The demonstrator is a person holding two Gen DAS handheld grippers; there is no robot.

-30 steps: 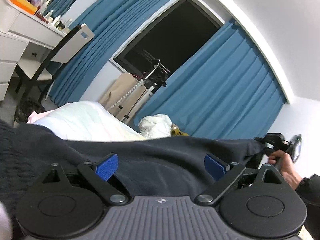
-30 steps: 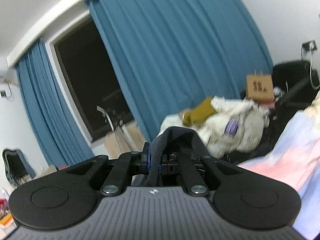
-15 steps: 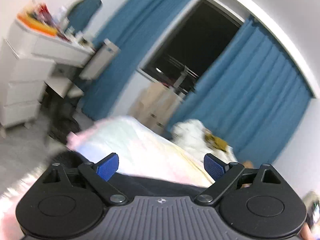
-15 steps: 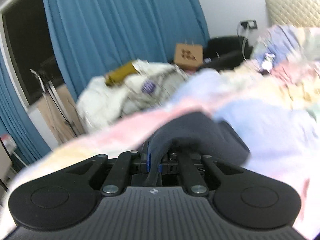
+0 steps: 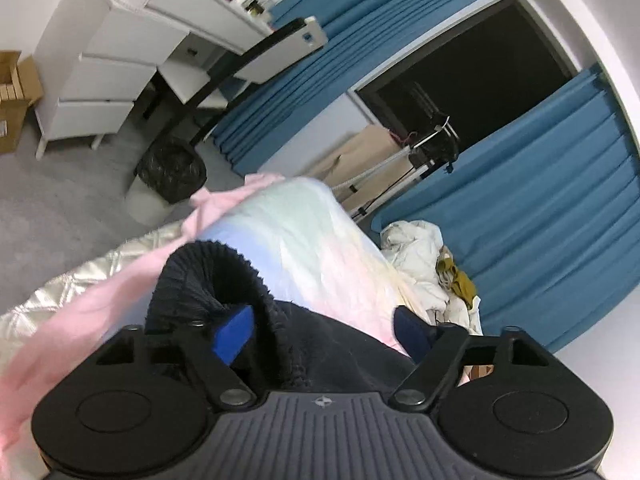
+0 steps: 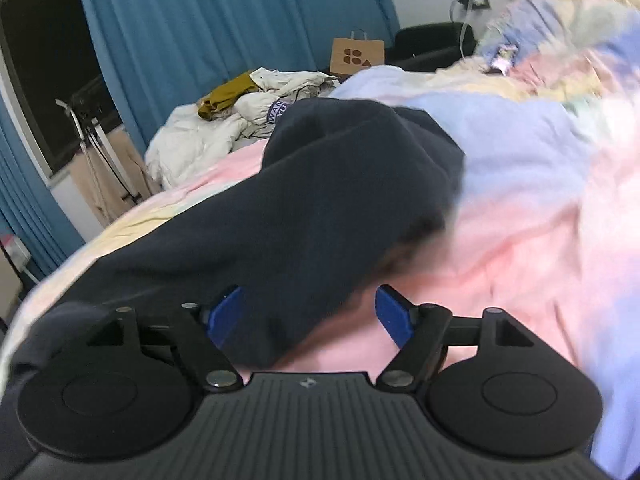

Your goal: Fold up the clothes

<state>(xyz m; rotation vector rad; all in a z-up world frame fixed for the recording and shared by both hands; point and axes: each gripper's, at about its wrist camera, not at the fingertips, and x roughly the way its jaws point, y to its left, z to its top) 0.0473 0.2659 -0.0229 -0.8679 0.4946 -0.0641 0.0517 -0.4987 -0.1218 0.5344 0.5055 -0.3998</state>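
A dark navy garment (image 6: 340, 184) lies in a heap on the pastel bedspread (image 6: 520, 208). My right gripper (image 6: 309, 315) sits low over the bed with its jaws opening. A fold of the garment lies between them against the left pad, and the right pad stands free. In the left wrist view the garment's ribbed hem (image 5: 200, 276) curls over the left finger. My left gripper (image 5: 322, 334) has its jaws closing, still wide, with dark cloth lying between the pads on the bedspread (image 5: 300, 232).
A white dresser (image 5: 112, 64), a chair (image 5: 256, 52) and a black bin (image 5: 168, 172) stand on the floor left of the bed. A heap of pale clothes (image 6: 208, 136) lies at the bed's far side beside a paper bag (image 6: 356, 54). Blue curtains (image 5: 540, 220) hang behind.
The right gripper has come down onto the bed and opened, letting go of the dark garment. The left gripper has swung and rolled; the ribbed hem now hangs over its left finger.
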